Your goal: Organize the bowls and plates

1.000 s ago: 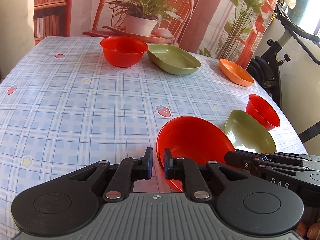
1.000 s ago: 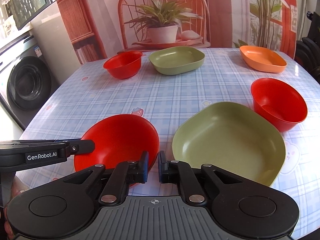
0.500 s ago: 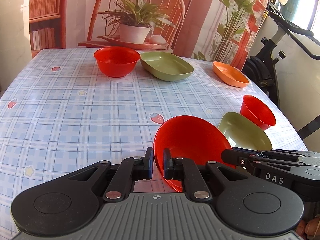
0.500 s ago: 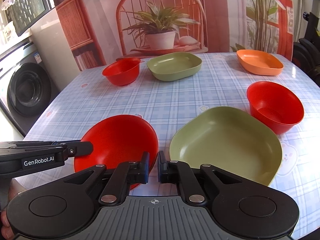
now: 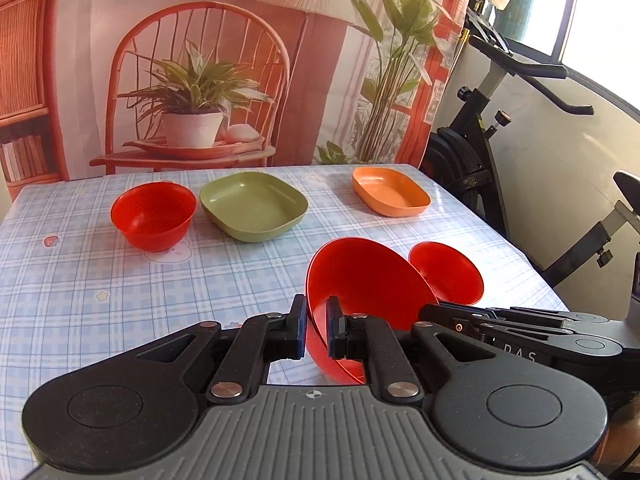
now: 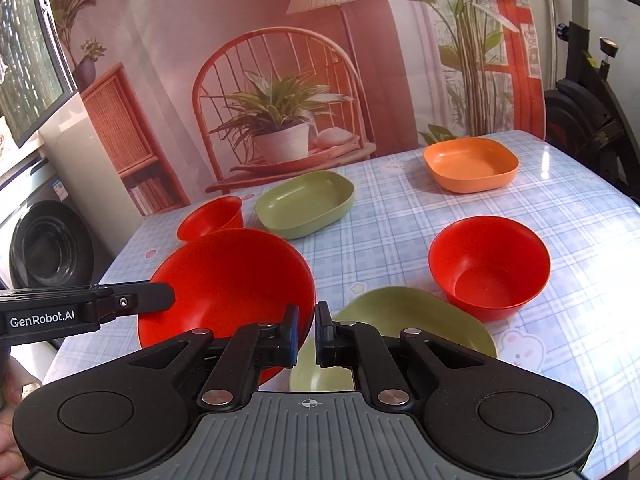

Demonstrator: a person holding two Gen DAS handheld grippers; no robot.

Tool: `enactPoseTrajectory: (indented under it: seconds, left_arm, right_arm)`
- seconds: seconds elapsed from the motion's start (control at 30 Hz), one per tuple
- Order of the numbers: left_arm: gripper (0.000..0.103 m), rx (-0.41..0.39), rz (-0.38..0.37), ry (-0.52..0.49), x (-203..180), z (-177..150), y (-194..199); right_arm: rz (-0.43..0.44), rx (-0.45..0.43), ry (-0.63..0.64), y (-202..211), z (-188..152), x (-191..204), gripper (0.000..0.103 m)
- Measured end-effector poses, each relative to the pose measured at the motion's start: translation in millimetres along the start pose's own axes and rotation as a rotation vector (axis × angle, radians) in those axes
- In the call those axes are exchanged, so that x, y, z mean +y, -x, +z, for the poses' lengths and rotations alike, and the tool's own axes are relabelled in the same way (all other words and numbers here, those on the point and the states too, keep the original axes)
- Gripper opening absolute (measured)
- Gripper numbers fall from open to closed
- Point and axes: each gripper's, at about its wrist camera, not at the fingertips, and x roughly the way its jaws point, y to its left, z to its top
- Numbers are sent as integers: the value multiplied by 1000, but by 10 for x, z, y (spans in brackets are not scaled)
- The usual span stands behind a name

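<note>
My left gripper (image 5: 317, 330) is shut on the rim of a large red bowl (image 5: 368, 288) and holds it tilted above the table. The same bowl (image 6: 240, 280) shows at the left in the right wrist view, with the left gripper's finger on its rim. My right gripper (image 6: 307, 334) is shut on the rim of that red bowl too, above a green plate (image 6: 420, 316). A second red bowl (image 6: 488, 268) stands to the right of the plate. A small red bowl (image 5: 154, 214), a green dish (image 5: 254, 206) and an orange dish (image 5: 390, 190) stand at the far side.
The checked tablecloth (image 5: 80, 300) covers the table. An exercise bike (image 5: 500, 128) stands off the table's right edge. A washing machine (image 6: 44, 248) stands off the left. A printed backdrop (image 5: 200, 80) hangs behind the far edge.
Both grippers have risen, lifting the large red bowl off the table and tilting it more steeply. The green plate now lies below and partly behind the right gripper.
</note>
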Motion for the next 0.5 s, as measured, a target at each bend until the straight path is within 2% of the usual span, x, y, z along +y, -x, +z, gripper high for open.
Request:
enactPoseTrajectory:
  seconds: [0.3, 0.5]
  left_arm:
    - [11, -114, -48, -87, -491, 556, 84]
    - [11, -179, -76, -133, -708, 793, 84]
  right_arm:
    - [-3, -194, -13, 346, 624, -333, 7]
    - [-27, -300, -3, 466, 868, -485, 7]
